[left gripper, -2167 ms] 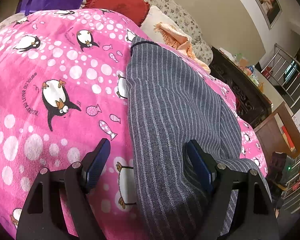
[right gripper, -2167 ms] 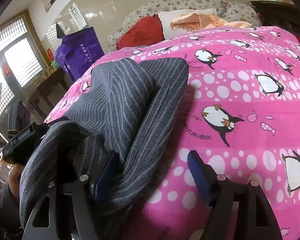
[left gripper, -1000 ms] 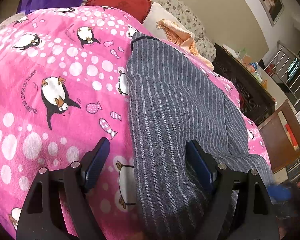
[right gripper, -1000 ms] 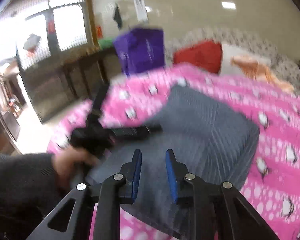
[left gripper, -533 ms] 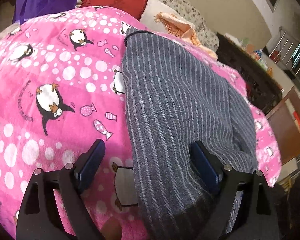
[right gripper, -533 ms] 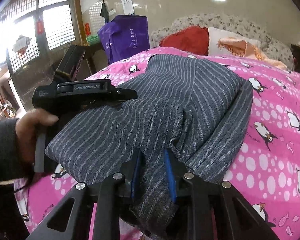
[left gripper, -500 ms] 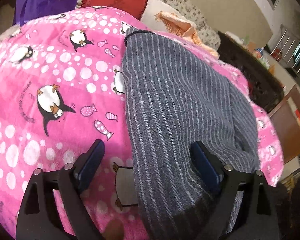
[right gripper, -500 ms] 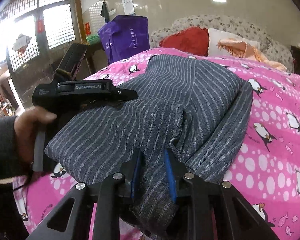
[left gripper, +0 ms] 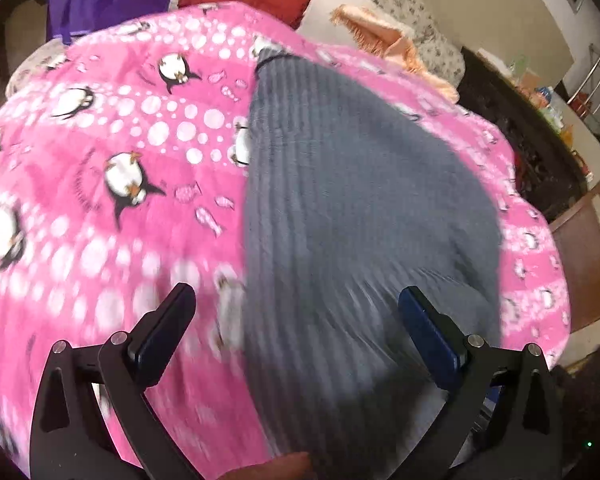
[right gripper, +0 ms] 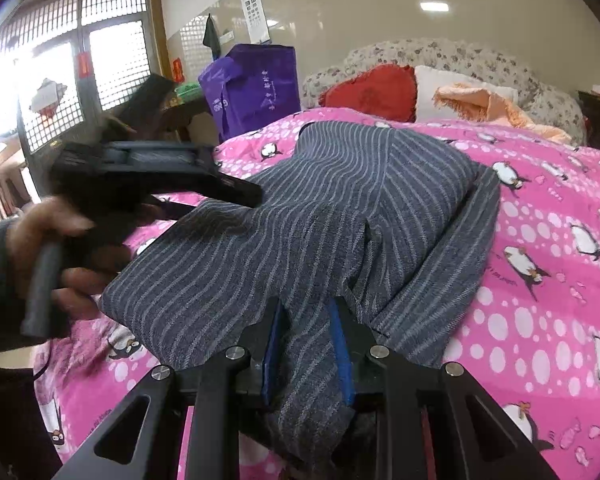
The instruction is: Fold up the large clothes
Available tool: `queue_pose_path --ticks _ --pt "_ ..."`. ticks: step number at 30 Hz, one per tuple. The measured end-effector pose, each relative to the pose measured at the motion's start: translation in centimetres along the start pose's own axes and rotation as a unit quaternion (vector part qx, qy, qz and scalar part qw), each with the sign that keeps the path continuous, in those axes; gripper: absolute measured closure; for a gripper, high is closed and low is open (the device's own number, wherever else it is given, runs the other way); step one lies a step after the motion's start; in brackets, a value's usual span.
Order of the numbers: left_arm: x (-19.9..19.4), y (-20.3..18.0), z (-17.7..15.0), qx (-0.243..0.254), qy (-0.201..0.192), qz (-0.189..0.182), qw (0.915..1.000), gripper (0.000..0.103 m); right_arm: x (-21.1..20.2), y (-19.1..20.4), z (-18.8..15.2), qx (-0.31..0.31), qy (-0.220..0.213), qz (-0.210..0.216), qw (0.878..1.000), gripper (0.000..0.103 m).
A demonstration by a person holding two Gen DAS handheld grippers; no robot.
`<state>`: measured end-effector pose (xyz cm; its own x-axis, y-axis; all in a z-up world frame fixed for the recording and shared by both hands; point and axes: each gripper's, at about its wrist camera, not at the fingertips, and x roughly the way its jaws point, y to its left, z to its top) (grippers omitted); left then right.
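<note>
A grey pinstriped garment (right gripper: 360,200) lies on a pink penguin-print bedspread (right gripper: 548,248), partly folded over itself. My right gripper (right gripper: 306,332) is shut on a bunched near edge of the garment. In the left wrist view the garment (left gripper: 360,200) runs up the middle of the bedspread (left gripper: 100,160), blurred by motion. My left gripper (left gripper: 296,320) is open and empty above the garment's near left edge. The left gripper also shows in the right wrist view (right gripper: 148,176), held by a hand over the garment's left side.
A red cushion (right gripper: 372,92), a white pillow and an orange cloth (right gripper: 484,108) lie at the bed's head. A purple bag (right gripper: 256,88) stands at the far left. Dark wooden furniture (left gripper: 532,152) stands along the bed's right side.
The left gripper has lifted and moved, blurring its view. The right gripper stays shut on the garment edge and has raised it slightly.
</note>
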<state>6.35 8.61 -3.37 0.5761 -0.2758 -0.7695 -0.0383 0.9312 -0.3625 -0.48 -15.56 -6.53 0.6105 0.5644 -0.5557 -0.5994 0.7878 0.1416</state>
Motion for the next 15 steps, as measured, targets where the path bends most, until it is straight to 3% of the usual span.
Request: queue_pose_path --ticks 2,6,8,11,15 --pt "-2.0 -1.1 -1.8 0.015 -0.006 -0.011 0.9998 0.001 -0.5 0.4 0.1 0.002 0.017 -0.012 1.0 0.079" --pt "-3.5 -3.2 -5.6 0.067 0.01 0.027 0.9973 0.001 -2.6 -0.5 -0.6 0.055 0.054 0.002 0.997 0.078" --pt "-3.6 -3.9 -7.1 0.077 0.016 0.027 0.9965 0.001 -3.9 -1.0 -1.0 0.074 0.062 0.005 0.995 0.077" --pt "-2.5 -3.9 -8.3 0.073 0.039 0.015 0.9964 0.001 -6.1 -1.6 -1.9 0.094 0.08 -0.008 0.992 0.076" --pt "-1.3 -3.1 -8.7 0.045 0.056 0.001 0.9974 0.001 -9.3 -2.0 -3.1 0.111 0.068 -0.041 0.991 0.076"
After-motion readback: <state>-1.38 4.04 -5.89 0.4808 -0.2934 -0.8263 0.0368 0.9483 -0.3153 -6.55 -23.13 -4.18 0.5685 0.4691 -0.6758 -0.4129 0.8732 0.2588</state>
